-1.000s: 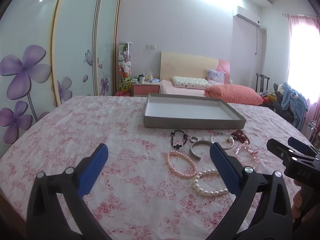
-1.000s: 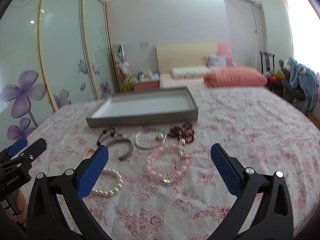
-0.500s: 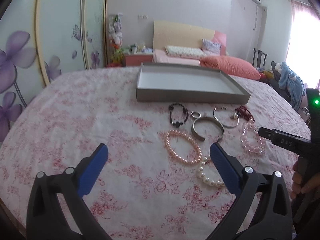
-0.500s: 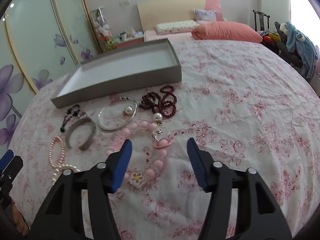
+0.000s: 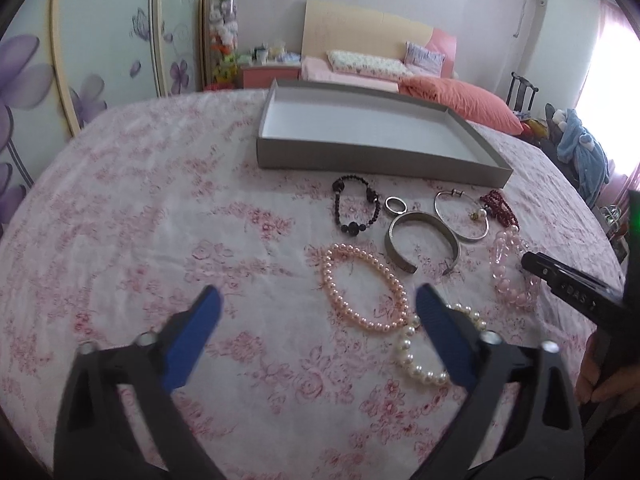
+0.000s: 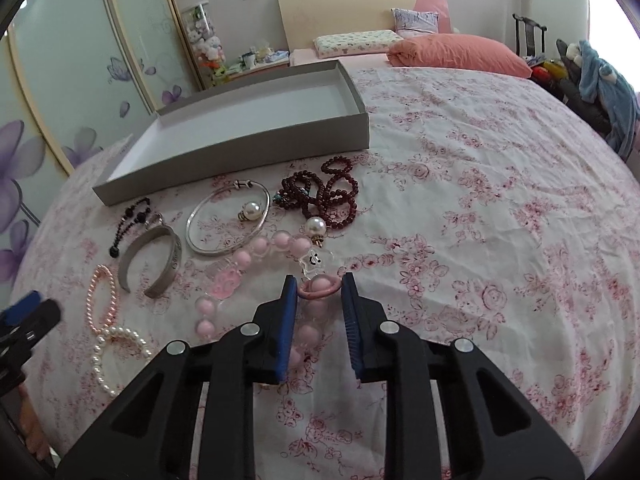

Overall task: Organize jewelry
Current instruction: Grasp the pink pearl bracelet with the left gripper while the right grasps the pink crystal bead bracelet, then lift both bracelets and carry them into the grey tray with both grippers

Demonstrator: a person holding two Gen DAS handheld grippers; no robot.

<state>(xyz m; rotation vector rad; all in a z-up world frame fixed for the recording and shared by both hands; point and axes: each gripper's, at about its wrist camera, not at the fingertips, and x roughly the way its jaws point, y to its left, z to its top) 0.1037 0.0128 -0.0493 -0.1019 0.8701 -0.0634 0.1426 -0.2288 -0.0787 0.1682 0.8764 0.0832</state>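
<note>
The right gripper point(image 6: 319, 290) is closing, its fingers nearly pinching the pink bead bracelet point(image 6: 256, 276) by the ringed charm between them, probably to carry it to the grey tray point(image 6: 240, 152) beyond. The left gripper point(image 5: 316, 308) is narrowing but spread, with the pink pearl bracelet point(image 5: 362, 286) just ahead.

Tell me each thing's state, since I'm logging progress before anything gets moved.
Tray: empty, on the bed.
Pink chunky bracelet: on the bedspread, between the right gripper jaws.
Right gripper: closing around it.
Left gripper: wide, closing, holding nothing.
Silver cuff: lying loose.
White pearl bracelet: lying loose.
</note>
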